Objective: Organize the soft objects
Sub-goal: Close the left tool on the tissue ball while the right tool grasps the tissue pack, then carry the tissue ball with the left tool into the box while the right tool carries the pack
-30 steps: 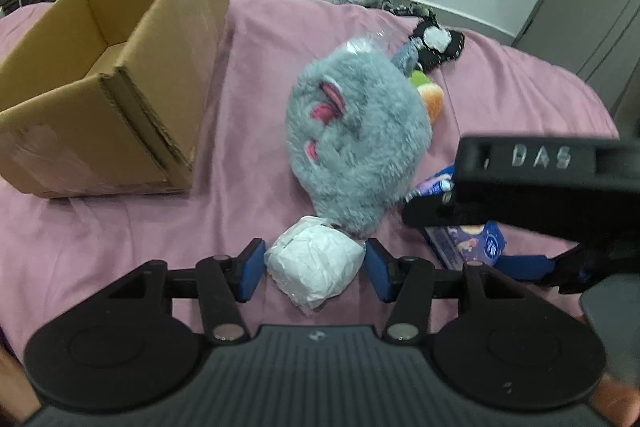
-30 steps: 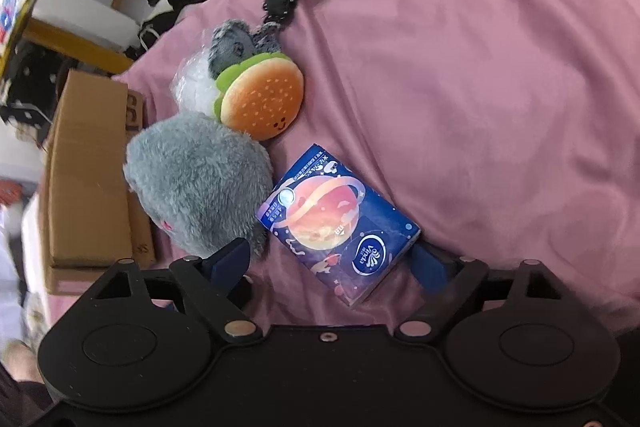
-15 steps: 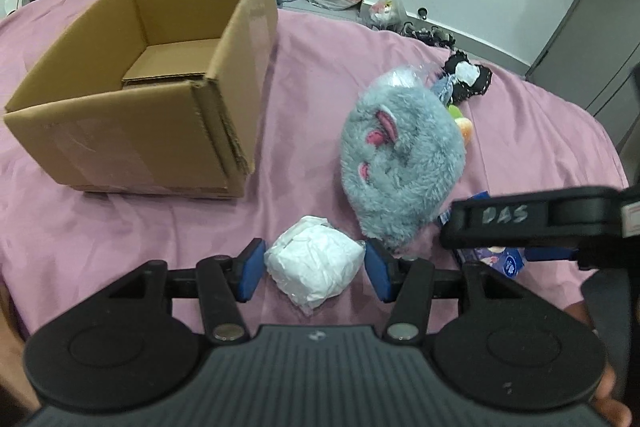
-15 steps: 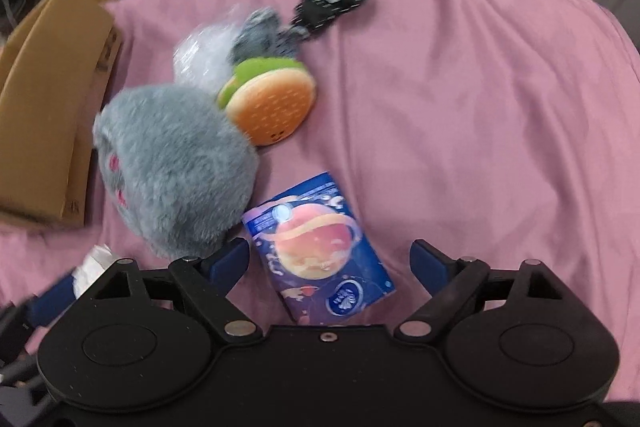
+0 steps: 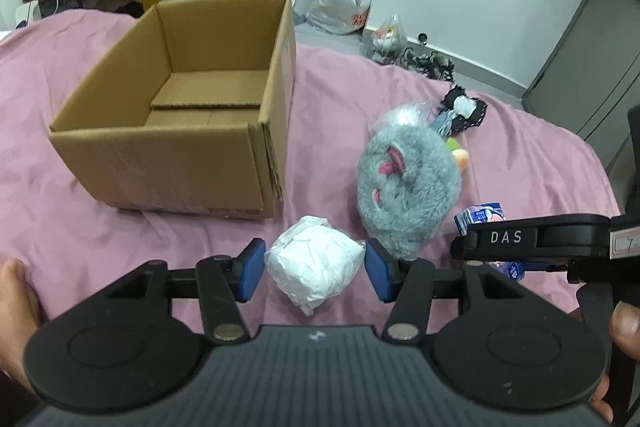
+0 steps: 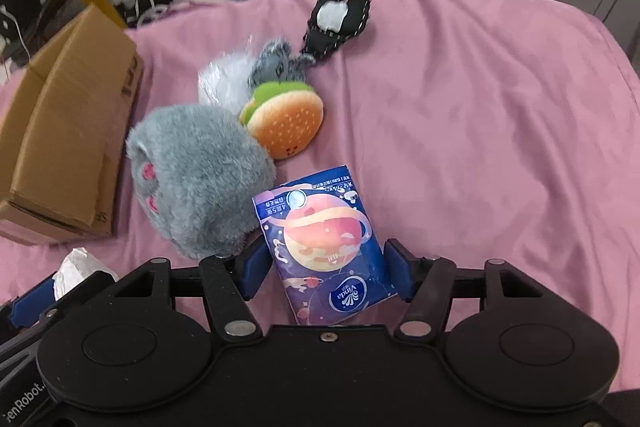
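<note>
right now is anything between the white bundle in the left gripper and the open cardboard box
Nothing visible. The left gripper is shut on the white wrapped bundle, and only bare pink bedcover lies between it and the cardboard box. The box's open top looks empty. The grey plush lies off to the right, clear of that path.

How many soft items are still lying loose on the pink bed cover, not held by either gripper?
4: grey furry plush, burger-shaped plush beside it, clear plastic-wrapped white fluffy item behind them, black-and-white fabric piece farthest back. More may be hidden behind these.
</note>
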Motion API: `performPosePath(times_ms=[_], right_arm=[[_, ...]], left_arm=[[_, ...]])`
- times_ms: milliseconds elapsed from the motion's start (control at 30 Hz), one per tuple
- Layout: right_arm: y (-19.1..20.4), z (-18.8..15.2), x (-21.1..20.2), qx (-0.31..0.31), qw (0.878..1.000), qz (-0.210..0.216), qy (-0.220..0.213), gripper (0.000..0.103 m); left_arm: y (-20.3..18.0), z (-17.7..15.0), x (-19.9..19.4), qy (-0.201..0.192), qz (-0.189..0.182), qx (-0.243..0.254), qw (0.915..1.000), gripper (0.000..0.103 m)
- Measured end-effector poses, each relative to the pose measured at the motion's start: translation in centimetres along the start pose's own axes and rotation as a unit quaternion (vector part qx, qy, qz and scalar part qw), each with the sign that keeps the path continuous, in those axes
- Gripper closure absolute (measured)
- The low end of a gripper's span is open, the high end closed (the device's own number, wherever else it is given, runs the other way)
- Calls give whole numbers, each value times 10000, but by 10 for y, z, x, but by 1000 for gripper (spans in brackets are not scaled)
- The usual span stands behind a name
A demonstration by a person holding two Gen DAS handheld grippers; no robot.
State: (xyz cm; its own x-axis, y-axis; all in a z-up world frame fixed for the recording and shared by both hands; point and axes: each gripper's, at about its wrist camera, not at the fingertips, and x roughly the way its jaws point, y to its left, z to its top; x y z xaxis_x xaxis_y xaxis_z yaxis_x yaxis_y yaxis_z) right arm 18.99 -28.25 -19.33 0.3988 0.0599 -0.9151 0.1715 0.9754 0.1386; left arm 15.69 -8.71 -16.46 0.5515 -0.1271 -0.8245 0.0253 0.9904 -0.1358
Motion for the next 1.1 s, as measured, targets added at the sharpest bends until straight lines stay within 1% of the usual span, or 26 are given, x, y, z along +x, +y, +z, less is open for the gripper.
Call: performPosePath(times_ms=[100,167,233,267,333,433,500,567,700,900,1100], right_arm=[[3,0,-15,69,9995,109,-283,44],[2,-3,-28,247,9981,305,-482,44],[4,-5,-39,320,9966,387,-657,44],[5,-8,-45,357,9957,419,-745,44],[8,-8,-52,453,9938,526,-870,44],[12,-9,-64,505,9906,652,-1094,44],[16,-9,-71,494,9890,699,-1207,44],[21,-10,-75,471,9875,769,-1292,44],[31,-9,-85,423,9842,777,-1533,44],[50,-6,-96,345,9800,805,-1786,44],[66,0,-100,402,9774,1029,-1801,44]], left_arm=[[0,2,-10,-114,-69,64,9999,50],[1,4,-18,-195,-114,80,9997,50],[5,10,-26,-209,-263,0,9994,50],[5,13,-31,-267,-279,12,9993,50],[5,19,-41,-449,-240,133,9986,50],[10,29,-55,-633,-275,169,9975,50],[13,35,-65,-855,-150,318,9957,50],[19,42,-72,-953,-177,286,9949,50],[33,53,-83,-1105,-168,198,9935,50],[51,68,-89,-1239,-133,78,9922,50],[64,81,-94,-1354,-106,115,9907,50]])
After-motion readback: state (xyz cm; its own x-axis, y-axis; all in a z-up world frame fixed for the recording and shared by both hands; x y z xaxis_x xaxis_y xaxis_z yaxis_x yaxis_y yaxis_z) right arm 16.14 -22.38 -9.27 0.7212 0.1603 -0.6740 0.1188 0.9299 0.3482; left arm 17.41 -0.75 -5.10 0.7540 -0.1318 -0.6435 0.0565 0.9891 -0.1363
